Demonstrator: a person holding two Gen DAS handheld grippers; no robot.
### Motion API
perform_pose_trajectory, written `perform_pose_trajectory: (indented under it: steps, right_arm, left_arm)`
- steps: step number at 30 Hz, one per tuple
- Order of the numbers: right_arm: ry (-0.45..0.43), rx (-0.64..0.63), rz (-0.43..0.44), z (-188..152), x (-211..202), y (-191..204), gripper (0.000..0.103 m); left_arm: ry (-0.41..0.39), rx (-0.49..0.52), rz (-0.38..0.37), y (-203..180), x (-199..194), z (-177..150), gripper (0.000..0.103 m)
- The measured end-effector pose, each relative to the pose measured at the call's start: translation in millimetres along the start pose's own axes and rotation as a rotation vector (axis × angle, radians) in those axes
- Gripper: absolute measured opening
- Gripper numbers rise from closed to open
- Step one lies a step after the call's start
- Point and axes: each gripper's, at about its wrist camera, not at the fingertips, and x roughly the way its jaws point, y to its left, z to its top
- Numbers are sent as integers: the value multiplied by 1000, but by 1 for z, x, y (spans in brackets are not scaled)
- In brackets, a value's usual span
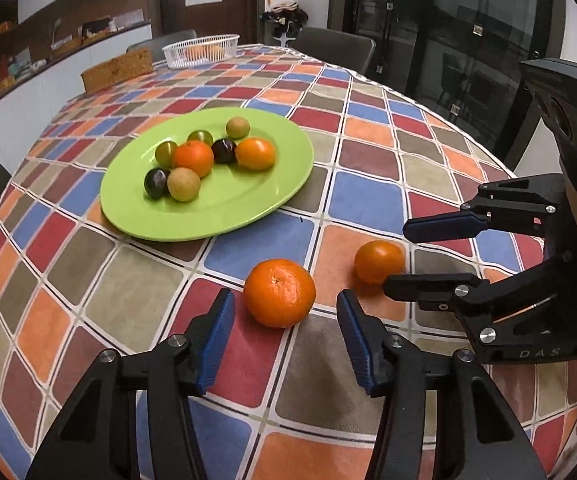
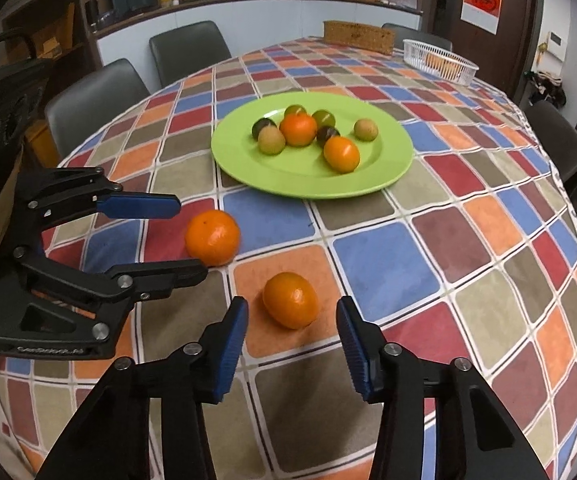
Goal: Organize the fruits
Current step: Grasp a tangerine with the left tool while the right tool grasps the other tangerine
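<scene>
**Two oranges off the plate, eight fruits on it**

Two oranges are lying loose on the checked cloth of the surface (image 1: 368,200), near each other but apart, in front of the green plate (image 1: 288,168). The rounder orange (image 1: 279,293) is sitting just ahead of the left tool (image 1: 284,312), roughly in line with the gap between its two blue-padded fingers; those jaws are standing partly open, wider than the fruit, and neither pad is touching it. The smaller orange (image 2: 291,300) is lying in the same way just ahead of the right tool (image 2: 291,318), whose jaws are also standing partly open with clear space on both sides of the fruit. Neither tool is holding anything.

The plate is carrying eight fruits: two oranges (image 1: 193,157), two dark plums (image 1: 157,183), two green ones (image 1: 166,152) and two tan-yellow ones (image 1: 183,184), seven of them clustered close together and one tan fruit sitting a little apart.

At the far end of the surface, one white basket (image 2: 440,60) is holding something orange, too blurred to count, and one woven brown box (image 2: 358,37) is standing beside it. Four dark chairs (image 2: 188,50) are showing around the edge in the right wrist view
</scene>
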Motion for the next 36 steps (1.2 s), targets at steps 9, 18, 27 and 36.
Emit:
perform_pose_trajectory:
  steps: [9, 18, 27, 36]
  right_arm:
    - [24, 23, 28, 3, 16, -6, 45]
    - [32, 40, 46, 4, 23, -6, 34]
    - [20, 52, 49, 4, 17, -7, 34]
    - [-34, 57, 44, 9, -5, -5, 34]
  left_arm:
    - [29, -47, -32, 8, 17, 4, 44]
    - [37, -72, -37, 11, 20, 4, 40]
    - [15, -84, -31, 9, 9, 5, 40]
    - [-38, -94, -13, 3, -14, 12, 40]
